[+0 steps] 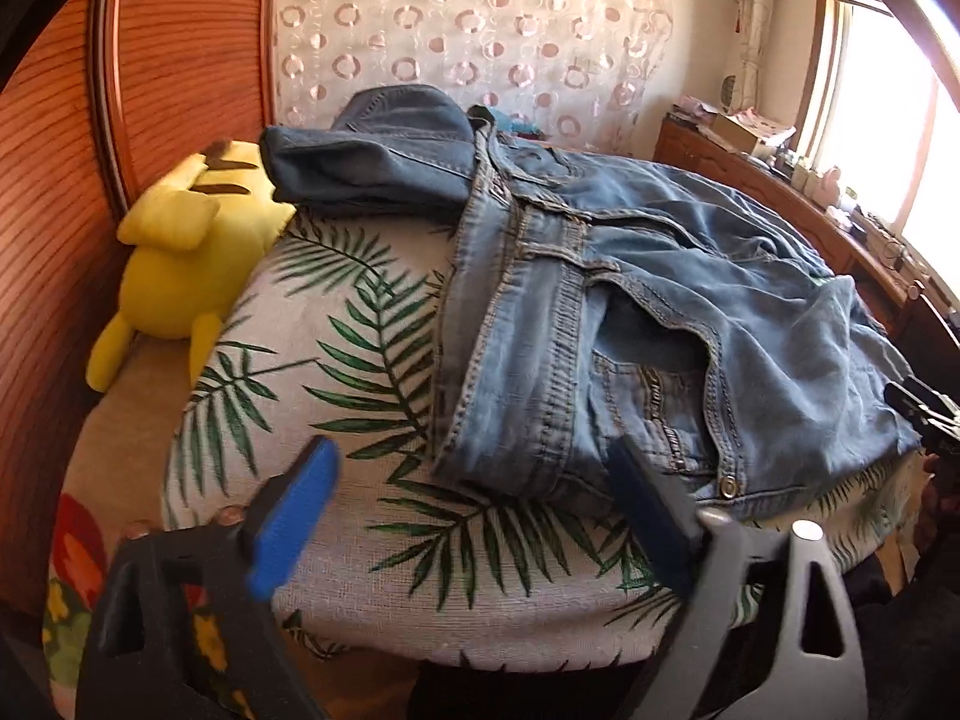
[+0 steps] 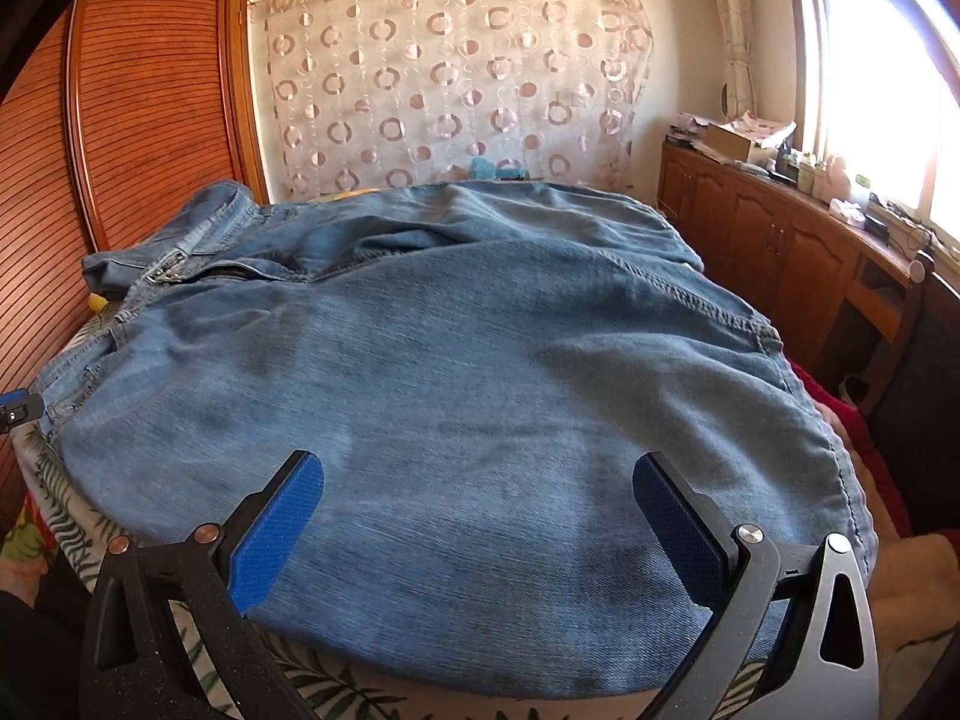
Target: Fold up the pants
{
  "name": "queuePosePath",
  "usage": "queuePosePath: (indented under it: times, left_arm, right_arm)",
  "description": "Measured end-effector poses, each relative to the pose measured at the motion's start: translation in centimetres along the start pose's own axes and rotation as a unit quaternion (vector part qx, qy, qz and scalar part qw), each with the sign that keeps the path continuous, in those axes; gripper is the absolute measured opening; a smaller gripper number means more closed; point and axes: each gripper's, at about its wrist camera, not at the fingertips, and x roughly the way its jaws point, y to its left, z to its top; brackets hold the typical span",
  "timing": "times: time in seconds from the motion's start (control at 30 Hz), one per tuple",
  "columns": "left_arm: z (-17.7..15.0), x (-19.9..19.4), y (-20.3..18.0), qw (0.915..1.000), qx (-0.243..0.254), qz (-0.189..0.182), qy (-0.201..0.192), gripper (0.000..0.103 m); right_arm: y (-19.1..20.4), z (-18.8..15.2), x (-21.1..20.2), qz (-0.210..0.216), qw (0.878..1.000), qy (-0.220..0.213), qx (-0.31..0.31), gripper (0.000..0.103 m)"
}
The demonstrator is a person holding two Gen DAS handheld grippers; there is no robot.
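Soft faded denim pants (image 2: 456,396) lie rumpled, perhaps folded, on leaf-print cloth (image 1: 372,516); left tool (image 1: 474,516) and right tool (image 2: 480,528) gape wide, empty.

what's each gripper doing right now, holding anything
left gripper: open, holding nothing, at the jeans' waistband.
right gripper: open, holding nothing, over a jeans leg.

Daylight from the blown-out window (image 2: 888,78) at right, heavy fisheye warping, left tool (image 1: 474,516) apparently motion-blurred
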Motion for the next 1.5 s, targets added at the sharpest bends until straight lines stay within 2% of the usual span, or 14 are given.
queuePosePath:
  times: [0.1,0.2,0.27,0.43,0.53,0.9,1.23,1.5]
  left_arm:
    - [-0.2,0.4,0.0,0.9999,-0.007,-0.014,0.004,0.076]
    - [-0.2,0.4,-0.3,1.0000,-0.002,-0.008,-0.001,0.075]
    - [-0.2,0.4,-0.4,0.9999,-0.004,-0.009,-0.004,0.070]
    - [-0.2,0.3,-0.7,0.9994,0.002,-0.033,-0.010,0.033]
    - [0.4,-0.3,-0.8,0.9989,0.004,-0.042,-0.021,0.028]
    - [4.1,-2.8,-3.4,0.9949,0.038,-0.053,-0.077,0.023]
    - [4.8,-2.7,-4.3,0.9940,0.047,-0.054,-0.082,0.023]
    - [4.7,-2.4,-4.7,0.9942,0.051,-0.052,-0.080,0.023]
  right_arm:
    - [0.2,-0.1,-0.1,-0.002,1.000,0.005,0.001,0.103]
    - [0.5,0.1,0.0,-0.002,1.000,0.008,0.004,0.103]
    - [0.5,0.1,-0.1,-0.002,1.000,0.009,0.004,0.103]
    - [0.3,0.8,0.3,-0.003,1.000,0.009,0.006,0.103]
    - [-0.1,0.5,0.1,-0.004,1.000,0.007,0.008,0.103]
    - [-1.5,0.6,-0.6,-0.013,1.000,0.012,0.006,0.103]
    - [-6.2,-0.6,-2.0,-0.069,0.997,0.021,0.041,0.100]
    - [-8.2,-1.3,-2.8,-0.077,0.994,0.034,0.070,0.098]
